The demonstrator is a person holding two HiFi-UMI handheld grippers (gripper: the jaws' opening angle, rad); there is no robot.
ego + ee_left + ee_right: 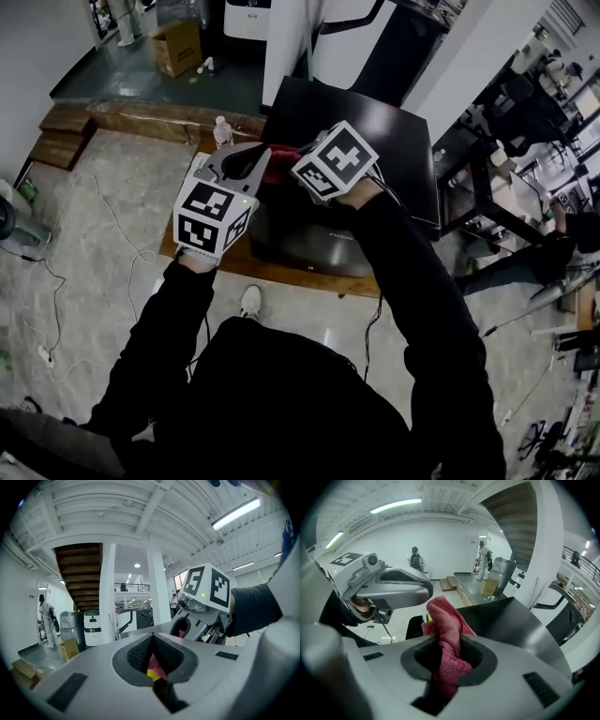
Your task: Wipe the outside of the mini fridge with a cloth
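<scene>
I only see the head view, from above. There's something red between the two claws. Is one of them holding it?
Observer: Yes. The right gripper view shows the right claw shut on the cloth, which is bunched between its jaws.
Operator: What about the other claw?
Observer: The left claw is shut too, and a bit of red and yellow shows pinched between its jaws.
Operator: Is the cloth wiping the fridge?
Observer: It doesn't look like it. The cloth stands up out of the jaws, with the mini fridge and its black top behind it.
</scene>
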